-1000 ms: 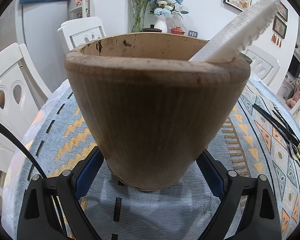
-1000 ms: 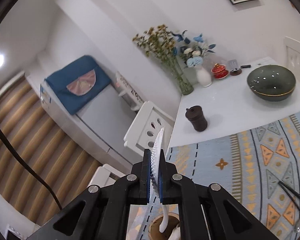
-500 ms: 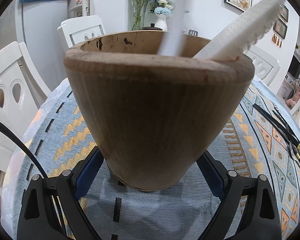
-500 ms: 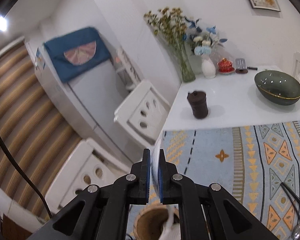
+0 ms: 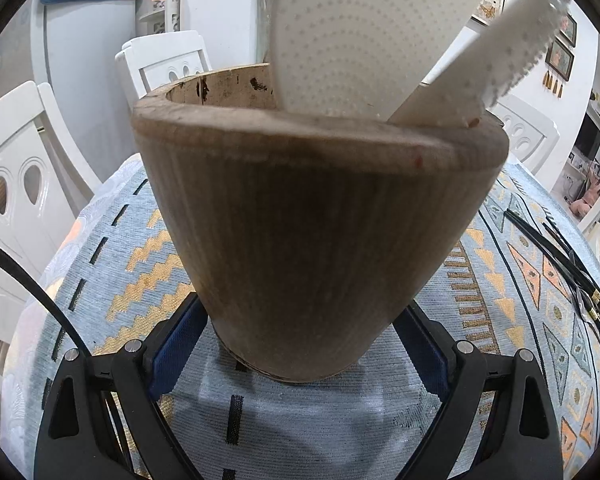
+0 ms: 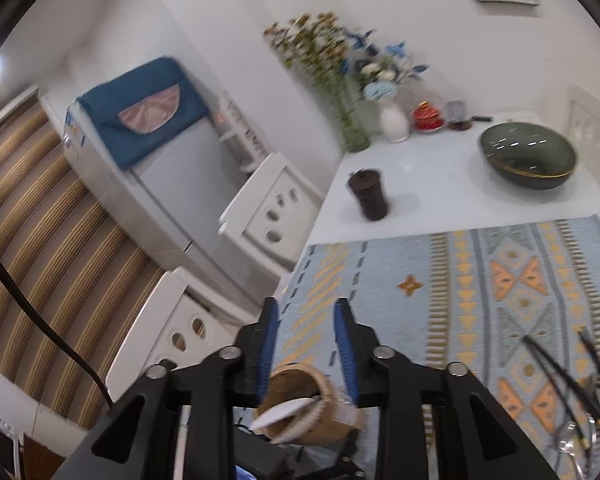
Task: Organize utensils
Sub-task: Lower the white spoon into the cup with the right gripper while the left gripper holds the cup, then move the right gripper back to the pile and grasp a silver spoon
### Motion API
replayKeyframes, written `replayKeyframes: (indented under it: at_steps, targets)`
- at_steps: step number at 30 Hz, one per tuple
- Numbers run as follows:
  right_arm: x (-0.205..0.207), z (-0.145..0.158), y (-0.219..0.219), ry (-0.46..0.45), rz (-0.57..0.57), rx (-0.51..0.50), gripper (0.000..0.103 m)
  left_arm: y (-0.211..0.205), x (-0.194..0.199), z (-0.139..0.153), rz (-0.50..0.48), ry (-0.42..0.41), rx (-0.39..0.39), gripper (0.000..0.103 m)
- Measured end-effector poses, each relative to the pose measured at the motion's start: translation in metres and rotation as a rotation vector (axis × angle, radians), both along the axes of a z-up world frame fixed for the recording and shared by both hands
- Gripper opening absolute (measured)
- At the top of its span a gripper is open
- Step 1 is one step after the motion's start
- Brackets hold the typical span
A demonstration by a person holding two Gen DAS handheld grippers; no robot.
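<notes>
White dining chairs ring a table laid with a blue patterned cloth (image 5: 132, 264), and on that cloth stands a wooden holder (image 5: 312, 240) shaped like a tapered cup. The left gripper (image 5: 300, 344) has its blue pads pressed against the holder's lower sides, steadying it upright.

Two white rice paddles already stand inside: a wide dotted paddle (image 5: 364, 32) leaning toward the middle, and a second paddle (image 5: 488, 68) with a toothed edge slanting off to the right over the rim. In the right wrist view both show as pale blades in the holder's mouth.

The right gripper (image 6: 307, 344) hangs above the holder with its jaws parted and nothing between them; they have just been opening, which reads as a release finished.

So two pieces look put away. What is left, judging by the cloth, is the bundle of black chopsticks (image 6: 556, 368) lying well apart to the right, with what may be a spoon beside them, too blurred to be sure. Those thin sticks will likely need a careful pinch.
</notes>
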State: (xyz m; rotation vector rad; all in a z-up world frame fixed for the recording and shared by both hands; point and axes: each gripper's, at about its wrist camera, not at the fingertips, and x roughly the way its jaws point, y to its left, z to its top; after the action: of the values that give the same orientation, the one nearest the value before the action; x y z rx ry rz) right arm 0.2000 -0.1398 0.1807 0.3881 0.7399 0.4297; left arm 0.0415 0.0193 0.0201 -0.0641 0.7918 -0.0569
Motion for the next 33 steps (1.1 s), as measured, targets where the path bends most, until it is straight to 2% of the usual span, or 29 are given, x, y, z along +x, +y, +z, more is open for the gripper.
replayKeyframes:
  at_steps: [3,7,8,9,11,12,16,20,23,27,30,33]
  targets:
    - [-0.011,0.012,-0.028,-0.025,-0.070,0.018,0.035,0.001,0.000,0.000,0.001,0.004,-0.002,0.093]
    - [-0.030,0.035,-0.068,-0.081,-0.170,-0.025,0.036,0.004,0.000,0.001,-0.001,-0.002,-0.006,0.093]
    - [-0.034,0.042,-0.077,-0.094,-0.195,-0.043,0.039,0.004,-0.001,0.001,-0.001,-0.002,-0.008,0.093]
    - [-0.037,0.045,-0.085,-0.102,-0.216,-0.058,0.051,0.005,-0.001,0.002,-0.001,-0.005,-0.010,0.093]
    - [-0.046,0.051,-0.109,-0.113,-0.266,-0.089,0.060,0.007,-0.003,0.003,-0.002,-0.012,-0.014,0.093]
    - [-0.048,0.051,-0.117,-0.106,-0.275,-0.109,0.061,0.008,-0.004,0.003,-0.003,-0.012,-0.016,0.093]
    - [-0.045,0.028,-0.143,0.051,-0.301,-0.288,0.061,0.009,-0.006,0.005,-0.004,-0.013,-0.020,0.093]
    - [-0.033,-0.039,-0.162,0.354,-0.241,-0.410,0.061,0.010,-0.006,0.005,-0.004,-0.013,-0.019,0.093]
    - [-0.037,-0.085,-0.169,0.470,-0.191,-0.418,0.061,0.009,-0.007,0.005,-0.004,-0.013,-0.020,0.093]
    - [-0.043,-0.126,-0.182,0.563,-0.200,-0.367,0.056,0.009,-0.006,0.005,-0.004,-0.012,-0.019,0.093]
    - [-0.046,-0.137,-0.188,0.589,-0.214,-0.331,0.056,0.010,-0.007,0.005,-0.004,-0.011,-0.017,0.093]
    - [-0.048,-0.141,-0.188,0.602,-0.211,-0.349,0.056,0.010,-0.007,0.005,-0.005,-0.012,-0.017,0.093]
